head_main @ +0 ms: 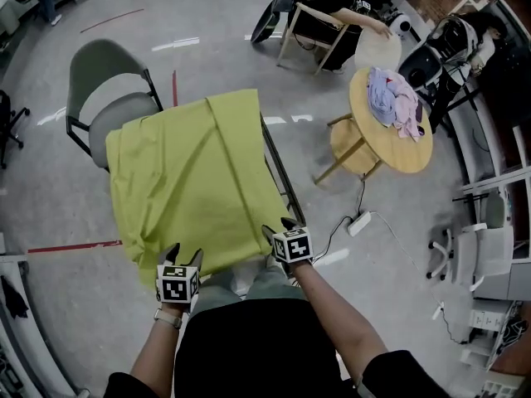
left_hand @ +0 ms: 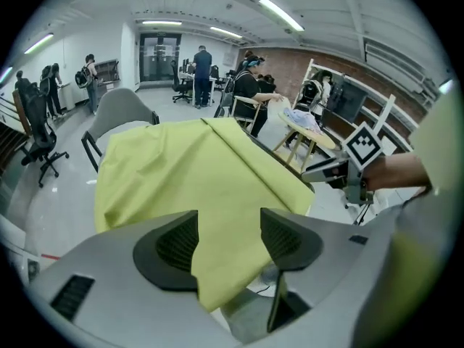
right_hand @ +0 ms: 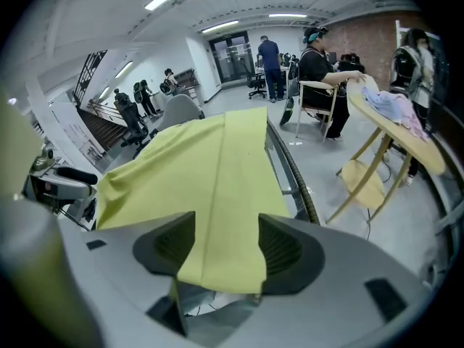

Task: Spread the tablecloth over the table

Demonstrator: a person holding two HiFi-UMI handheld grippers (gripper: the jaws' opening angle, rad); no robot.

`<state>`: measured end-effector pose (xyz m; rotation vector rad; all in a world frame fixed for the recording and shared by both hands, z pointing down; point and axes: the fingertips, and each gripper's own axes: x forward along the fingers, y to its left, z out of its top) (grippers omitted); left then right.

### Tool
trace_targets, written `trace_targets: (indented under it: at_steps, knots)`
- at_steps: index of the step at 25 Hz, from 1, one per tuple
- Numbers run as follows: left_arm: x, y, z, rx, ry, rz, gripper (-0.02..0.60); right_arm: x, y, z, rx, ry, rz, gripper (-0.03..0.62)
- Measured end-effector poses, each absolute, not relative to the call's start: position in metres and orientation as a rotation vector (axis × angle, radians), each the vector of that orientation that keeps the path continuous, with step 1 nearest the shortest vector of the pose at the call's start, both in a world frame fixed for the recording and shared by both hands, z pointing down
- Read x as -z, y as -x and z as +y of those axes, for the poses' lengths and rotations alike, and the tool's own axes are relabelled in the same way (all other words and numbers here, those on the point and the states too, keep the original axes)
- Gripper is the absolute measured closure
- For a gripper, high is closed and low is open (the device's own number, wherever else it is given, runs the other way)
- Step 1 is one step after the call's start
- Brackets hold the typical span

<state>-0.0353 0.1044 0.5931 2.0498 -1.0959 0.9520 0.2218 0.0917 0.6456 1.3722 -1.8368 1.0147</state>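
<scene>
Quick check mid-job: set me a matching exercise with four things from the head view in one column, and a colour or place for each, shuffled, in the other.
Things:
1. tablecloth
2. padded chair
3. round table
4. power strip

Descriptions:
A. wooden, with a heap of clothes on top
B. white, lying on the floor
C. yellow-green, draped and creased
D. grey, nobody on it, at the tablecloth's far left corner

Pairs: 1-C; 2-D; 3-A; 4-B
</scene>
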Motion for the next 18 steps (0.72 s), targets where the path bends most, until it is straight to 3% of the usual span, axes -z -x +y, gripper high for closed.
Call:
trace_targets:
  at_steps: [18]
  knots:
    - [-0.58, -0.056, 0.143, -0.911, -1.877, -1.236, 0.314, -0.716, -0.271, 0.077, -1.029, -1.108, -1.846, 0.307]
